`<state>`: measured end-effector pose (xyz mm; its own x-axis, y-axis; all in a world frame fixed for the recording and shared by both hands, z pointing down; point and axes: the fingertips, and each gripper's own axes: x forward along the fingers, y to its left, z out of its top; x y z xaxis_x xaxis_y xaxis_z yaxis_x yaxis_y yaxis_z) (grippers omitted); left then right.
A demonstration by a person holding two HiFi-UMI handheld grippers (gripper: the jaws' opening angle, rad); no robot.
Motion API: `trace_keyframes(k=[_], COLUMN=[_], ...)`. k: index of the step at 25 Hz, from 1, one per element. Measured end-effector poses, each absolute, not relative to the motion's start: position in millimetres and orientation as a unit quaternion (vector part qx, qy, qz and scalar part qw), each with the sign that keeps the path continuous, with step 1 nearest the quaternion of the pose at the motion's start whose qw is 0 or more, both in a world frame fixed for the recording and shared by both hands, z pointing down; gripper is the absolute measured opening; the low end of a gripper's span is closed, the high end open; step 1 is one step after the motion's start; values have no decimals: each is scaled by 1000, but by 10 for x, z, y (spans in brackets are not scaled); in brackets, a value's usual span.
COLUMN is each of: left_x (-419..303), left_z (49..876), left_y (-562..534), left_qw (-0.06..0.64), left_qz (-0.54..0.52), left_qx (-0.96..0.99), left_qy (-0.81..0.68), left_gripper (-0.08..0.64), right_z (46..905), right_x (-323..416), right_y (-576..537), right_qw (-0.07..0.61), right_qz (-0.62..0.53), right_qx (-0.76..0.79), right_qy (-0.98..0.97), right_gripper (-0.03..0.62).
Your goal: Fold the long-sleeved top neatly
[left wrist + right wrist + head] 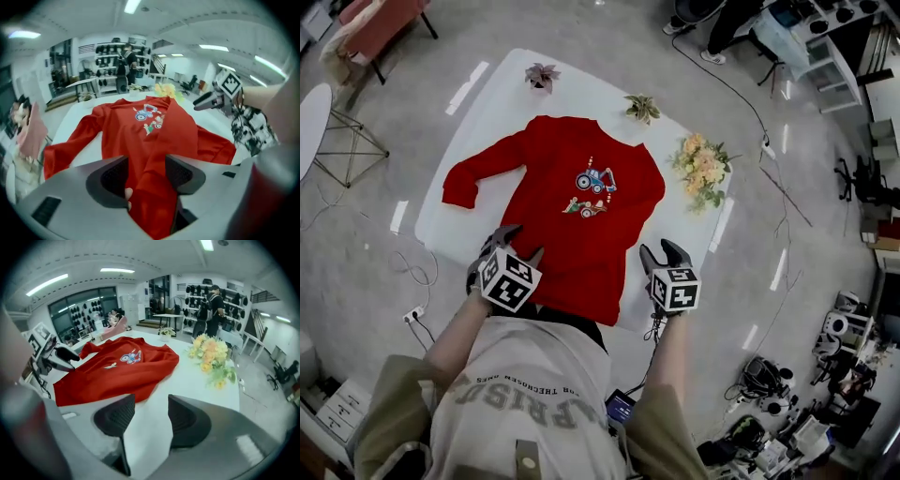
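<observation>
Top: a red long-sleeved top (572,206) lies front up in the middle of the white desk (487,103), collar toward the far edge, hem reaching the near edge.
Print: a small tractor picture (595,180) sits on the chest.
Sleeve: one sleeve (483,169) stretches out toward the desk's left edge, its cuff lying on bare desk. The other sleeve cannot be made out in the head view.
Left gripper: the left gripper (146,174) hangs over the hem's left corner at the near edge, pointing steeply down. Its jaws stand apart. A raised fold of red cloth runs up between them, brushing the jaw on the right of its own view but not pinched.
Right gripper: the right gripper (151,416) hangs at the hem's right corner, by the desk's near right corner. Its jaws stand apart with only bare white desk between them. The red cloth lies just beside its left jaw, and it holds nothing.
Flowers: a bunch of yellow and peach flowers (701,169) lies near the desk's right edge, just beside the top's shoulder.
Plants: a small reddish plant (542,75) stands at the far edge, and a green one (642,108) stands near the far right corner, beyond the collar.
Surroundings: a pink chair (380,23) stands on the floor past the far left corner.
</observation>
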<state>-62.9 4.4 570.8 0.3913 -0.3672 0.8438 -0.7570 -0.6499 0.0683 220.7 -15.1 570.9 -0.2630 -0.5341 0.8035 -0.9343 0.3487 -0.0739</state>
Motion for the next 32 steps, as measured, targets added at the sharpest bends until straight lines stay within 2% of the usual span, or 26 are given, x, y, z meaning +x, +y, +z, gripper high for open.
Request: trace_keyframes(k=[4, 7, 8, 10, 11, 16, 18, 21, 22, 23, 25, 27, 32], left_x=[-422, -425, -433, -455, -470, -412, -330, -288, -299, -310, -298, -226, 16], left_z=[6077, 6166, 6152, 6104, 6087, 6114, 6147, 6172, 6144, 6091, 5930, 5775, 5792], left_y=[64, 107, 96, 77, 82, 119, 122, 103, 89, 73, 40, 26, 183], left_qw=[180, 187, 192, 199, 201, 219, 228, 224, 218, 210, 202, 205, 209], left_qz=[529, 535, 528, 516, 513, 503, 502, 514, 518, 520, 509, 489, 489], left_qx=[788, 787, 789, 790, 788, 780, 777, 768, 765, 765, 771, 782, 788], left_qy=[-258, -242, -248, -265, -274, -301, -305, -310, -314, -317, -325, -329, -309], left_gripper=[233, 136, 122, 99, 91, 117, 163, 194, 207, 218, 225, 225, 225], right_z=[5996, 6178, 6207, 6201, 6166, 5860, 5950, 6149, 6121, 6036, 5779, 5627, 5921], right_x=[2239, 2119, 2073, 2028, 2033, 2371, 2518, 2616, 2639, 2658, 2688, 2769, 2599], right_y=[-334, -404, -423, -447, -454, -470, -399, -309, -327, -378, -600, -956, -1472], right_qw=[315, 322, 317, 295, 285, 274, 300, 356, 366, 364, 316, 267, 233], right_qz=[350, 363, 367, 376, 378, 366, 386, 413, 407, 396, 380, 346, 299], right_qx=[526, 491, 477, 456, 450, 458, 453, 429, 426, 424, 428, 460, 481], right_qy=[-708, -723, -733, -750, -757, -762, -745, -720, -720, -729, -757, -773, -791], right_gripper=[209, 194, 159, 15, 11, 8, 8, 12, 25, 72, 319, 333, 302])
